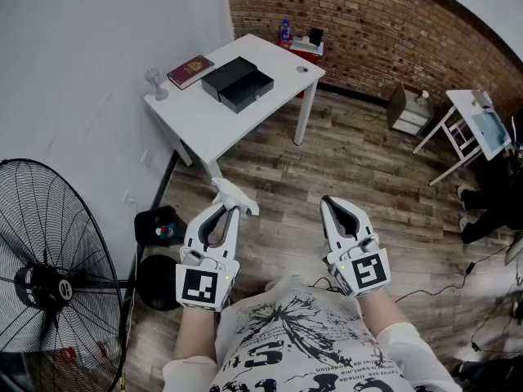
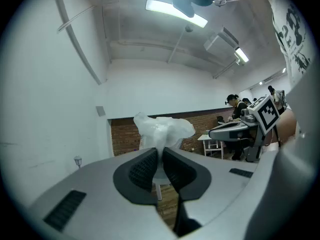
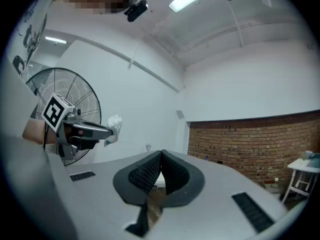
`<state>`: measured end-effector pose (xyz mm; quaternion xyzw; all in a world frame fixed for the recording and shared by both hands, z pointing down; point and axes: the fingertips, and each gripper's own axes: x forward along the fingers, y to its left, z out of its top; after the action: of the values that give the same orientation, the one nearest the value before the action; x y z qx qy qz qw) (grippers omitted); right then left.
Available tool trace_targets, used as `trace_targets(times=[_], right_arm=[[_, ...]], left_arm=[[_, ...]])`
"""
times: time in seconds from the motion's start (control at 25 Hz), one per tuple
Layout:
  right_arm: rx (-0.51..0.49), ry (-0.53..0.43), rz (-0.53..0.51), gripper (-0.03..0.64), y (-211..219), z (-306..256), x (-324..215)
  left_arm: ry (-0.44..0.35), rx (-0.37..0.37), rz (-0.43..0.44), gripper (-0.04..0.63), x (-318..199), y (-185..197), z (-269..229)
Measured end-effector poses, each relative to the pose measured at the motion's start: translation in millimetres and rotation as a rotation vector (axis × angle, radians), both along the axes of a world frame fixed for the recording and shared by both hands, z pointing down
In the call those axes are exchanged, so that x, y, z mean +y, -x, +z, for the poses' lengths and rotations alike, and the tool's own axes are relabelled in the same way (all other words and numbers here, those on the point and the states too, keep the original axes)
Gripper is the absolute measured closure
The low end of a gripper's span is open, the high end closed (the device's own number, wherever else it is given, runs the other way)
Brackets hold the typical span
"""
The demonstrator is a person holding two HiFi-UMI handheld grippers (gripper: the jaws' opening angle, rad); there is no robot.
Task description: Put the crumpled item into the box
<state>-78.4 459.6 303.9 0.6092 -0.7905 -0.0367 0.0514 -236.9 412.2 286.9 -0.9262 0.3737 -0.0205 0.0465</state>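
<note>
the left tool (image 2: 161, 153) is pinching the white crumpled item (image 2: 162, 128) between its pads, the wad bulging out past the tips, held in the air above the wooden floor (image 1: 351, 162) close to the person. the right tool (image 3: 161, 155), to its right, has its jaws pressed together with nothing between them. the black box (image 1: 237, 82) sits on the white bench (image 1: 214, 125) far ahead, well apart from the item, just right of a red book (image 1: 190, 70).
</note>
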Motion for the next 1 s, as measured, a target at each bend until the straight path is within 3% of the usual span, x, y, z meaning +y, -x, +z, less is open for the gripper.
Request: trace_targets(times=[0.48,0.8,1.0], right_arm=[[0.001,0.013,0.016,0.603,12,11,0],[0.02,0.071,-0.032,0.601,17,39,-34],[-0.028,0.092,-0.079,0.601,3,48,-84]], left_arm=[[-0.001,-0.004,0.047,0.545,2,6,9],[0.023,0.014,-0.005,0.545,-29,16,32],[0.024,0.006,-0.067,0.545,-63,13,39]])
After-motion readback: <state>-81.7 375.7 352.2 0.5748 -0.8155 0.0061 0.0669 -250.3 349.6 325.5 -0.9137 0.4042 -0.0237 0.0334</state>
